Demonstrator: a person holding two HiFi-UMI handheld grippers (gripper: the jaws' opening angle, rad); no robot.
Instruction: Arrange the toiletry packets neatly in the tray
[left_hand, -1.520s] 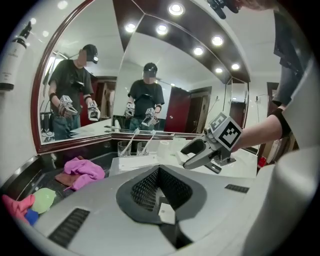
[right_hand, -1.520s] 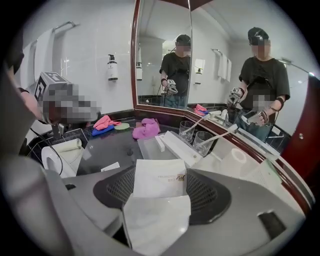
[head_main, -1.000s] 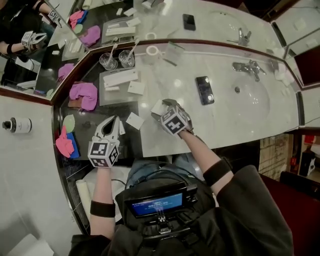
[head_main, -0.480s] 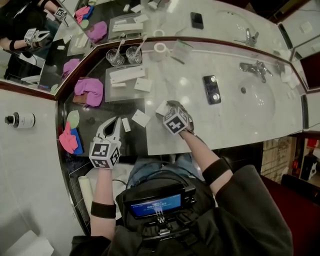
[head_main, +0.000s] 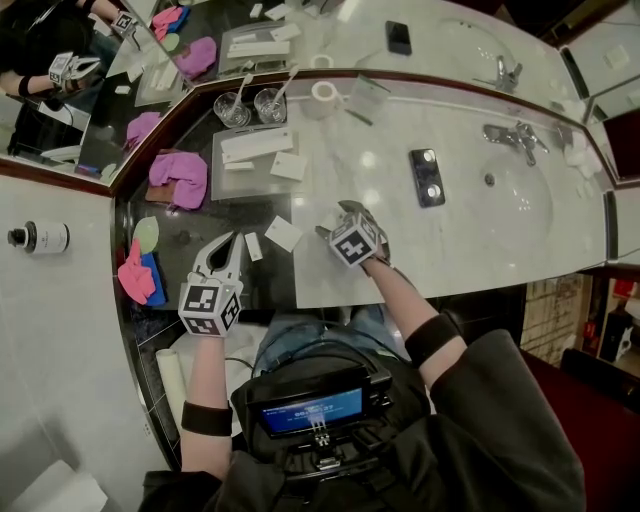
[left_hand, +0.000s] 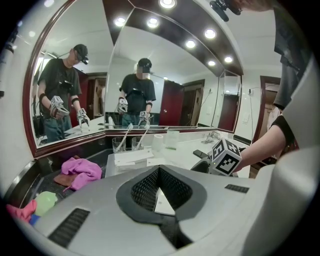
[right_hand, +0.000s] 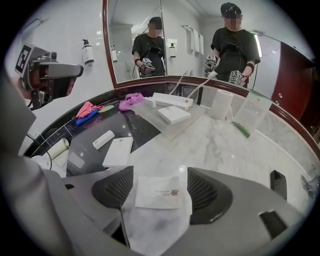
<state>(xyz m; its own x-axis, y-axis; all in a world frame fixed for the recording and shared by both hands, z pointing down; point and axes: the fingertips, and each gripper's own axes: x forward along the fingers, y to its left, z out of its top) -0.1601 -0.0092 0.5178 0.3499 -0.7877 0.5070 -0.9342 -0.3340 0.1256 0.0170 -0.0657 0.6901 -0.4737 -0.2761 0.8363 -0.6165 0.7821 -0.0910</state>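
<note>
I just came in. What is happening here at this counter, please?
A person is tidying toiletry packets at a bathroom counter, with one tool in each hand. The right tool is open, and its jaws have just been opening. A white packet lies between them on the marble counter. The left tool is shut above the dark counter. The tray already holds boxed packets, and loose packets lie outside it.

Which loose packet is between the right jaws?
Logo-printed packet on the marble, between the right gripper's open jaws; the other two lie on the black counter.
</note>
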